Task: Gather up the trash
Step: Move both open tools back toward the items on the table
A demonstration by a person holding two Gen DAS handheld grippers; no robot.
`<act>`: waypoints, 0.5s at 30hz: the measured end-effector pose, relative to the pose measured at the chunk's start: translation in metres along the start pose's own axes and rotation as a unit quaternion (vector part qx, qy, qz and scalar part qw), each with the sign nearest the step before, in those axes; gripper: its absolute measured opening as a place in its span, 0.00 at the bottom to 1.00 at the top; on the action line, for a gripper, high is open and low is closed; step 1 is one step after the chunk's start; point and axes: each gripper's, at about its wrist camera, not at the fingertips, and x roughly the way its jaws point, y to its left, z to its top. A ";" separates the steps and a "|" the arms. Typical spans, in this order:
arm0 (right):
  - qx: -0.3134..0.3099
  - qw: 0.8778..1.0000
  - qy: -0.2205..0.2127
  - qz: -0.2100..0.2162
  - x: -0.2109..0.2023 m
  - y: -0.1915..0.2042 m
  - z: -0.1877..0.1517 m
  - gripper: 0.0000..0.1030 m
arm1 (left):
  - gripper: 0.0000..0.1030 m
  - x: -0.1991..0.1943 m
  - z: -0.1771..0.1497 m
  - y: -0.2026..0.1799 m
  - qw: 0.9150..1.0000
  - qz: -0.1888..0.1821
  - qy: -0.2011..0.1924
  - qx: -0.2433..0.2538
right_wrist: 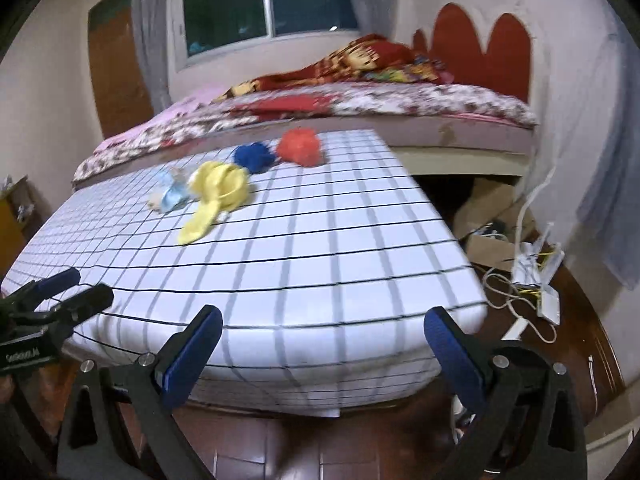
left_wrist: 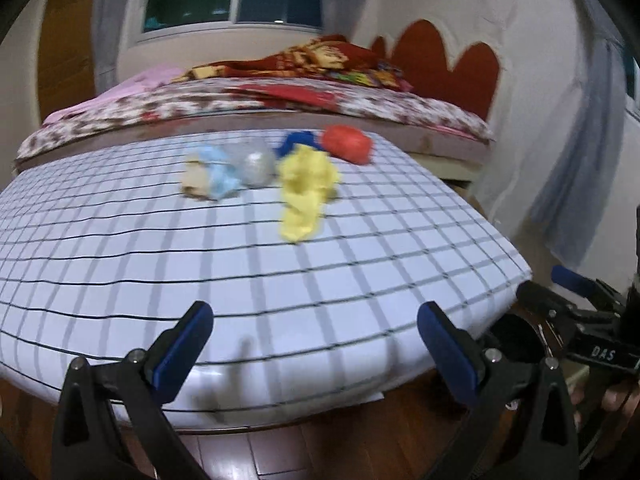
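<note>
Crumpled trash lies at the far side of a table with a white checked cloth [left_wrist: 280,292]: a yellow piece [left_wrist: 306,184], a red piece [left_wrist: 347,145], a blue piece [left_wrist: 296,142], a silver-grey ball [left_wrist: 256,166] and a light blue and beige wad [left_wrist: 210,178]. The right wrist view shows the yellow [right_wrist: 218,192], blue [right_wrist: 253,156], red [right_wrist: 300,146] and light blue [right_wrist: 170,196] pieces on the same cloth [right_wrist: 320,260]. My left gripper [left_wrist: 314,324] is open and empty over the near table edge. My right gripper [right_wrist: 322,332] is open and empty at the near edge, also seen in the left wrist view [left_wrist: 560,292].
A bed [left_wrist: 260,100] with a floral cover and red blanket stands behind the table. Cables and white boxes [right_wrist: 532,272] lie on the wooden floor right of the table. A cardboard box [right_wrist: 488,204] sits under the bed. A dark round opening [left_wrist: 516,336] shows below the table's right corner.
</note>
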 end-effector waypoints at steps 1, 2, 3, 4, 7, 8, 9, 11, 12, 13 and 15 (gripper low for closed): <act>-0.002 1.000 -0.001 0.004 0.003 0.007 0.003 0.99 | 0.99 0.000 0.002 0.007 1.000 0.004 -0.001 -0.006; -0.003 1.000 -0.002 0.011 0.004 0.012 0.006 0.99 | 0.98 0.001 0.004 0.018 1.000 0.007 -0.002 -0.016; -0.005 1.000 -0.002 0.019 0.007 0.018 0.009 0.99 | 0.96 0.002 0.007 0.028 1.000 0.008 0.000 -0.025; -0.009 1.000 -0.002 0.024 0.011 0.026 0.013 0.99 | 0.93 0.004 0.010 0.036 0.999 0.009 0.000 -0.031; -0.028 0.999 -0.008 0.026 0.022 0.047 0.027 0.97 | 0.82 0.014 0.023 0.055 0.999 0.018 -0.002 -0.038; -0.031 0.999 -0.007 0.032 0.026 0.051 0.033 0.90 | 0.80 0.018 0.028 0.061 0.999 0.018 -0.002 -0.041; -0.035 0.999 -0.007 0.037 0.031 0.056 0.039 0.87 | 0.79 0.023 0.032 0.066 0.999 0.019 0.000 -0.043; -0.052 0.998 -0.002 0.040 0.047 0.068 0.053 0.83 | 0.77 0.035 0.043 0.073 0.999 0.025 0.001 -0.043; -0.059 0.997 0.002 0.040 0.055 0.074 0.059 0.83 | 0.74 0.039 0.046 0.075 0.999 0.027 0.003 -0.041; -0.066 0.997 0.005 0.043 0.067 0.081 0.067 0.83 | 0.73 0.045 0.052 0.079 0.999 0.027 0.004 -0.041; -0.077 0.996 0.011 0.047 0.086 0.090 0.079 0.83 | 0.71 0.055 0.061 0.083 0.999 0.025 0.005 -0.042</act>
